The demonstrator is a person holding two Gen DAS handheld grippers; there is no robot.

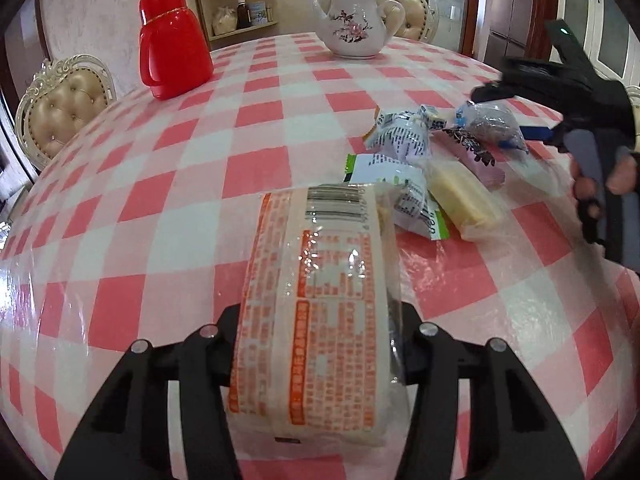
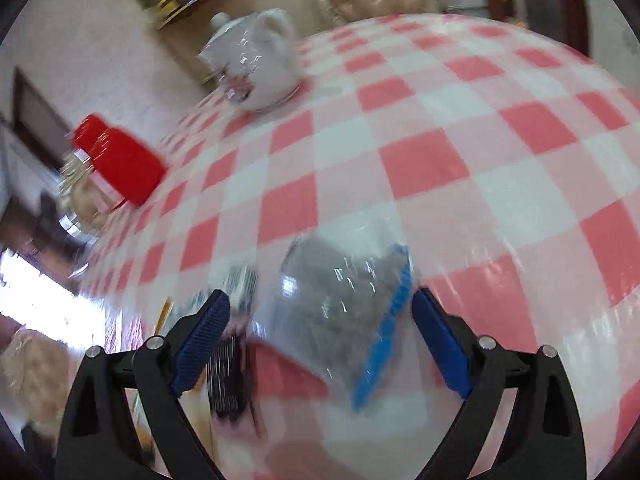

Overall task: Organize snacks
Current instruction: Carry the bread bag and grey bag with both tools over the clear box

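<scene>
pinching an orange-printed snack pack [image 1: 316,312] in the left claw [image 1: 320,340] above the checked worktop [image 1: 160,200]; right claw [image 2: 320,332] spread, straddling a clear grey-filled packet [image 2: 340,292].

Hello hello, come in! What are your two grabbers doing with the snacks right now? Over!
Left gripper shut on orange packet. Right gripper open around clear bag. Snack pile crowds it.
</scene>
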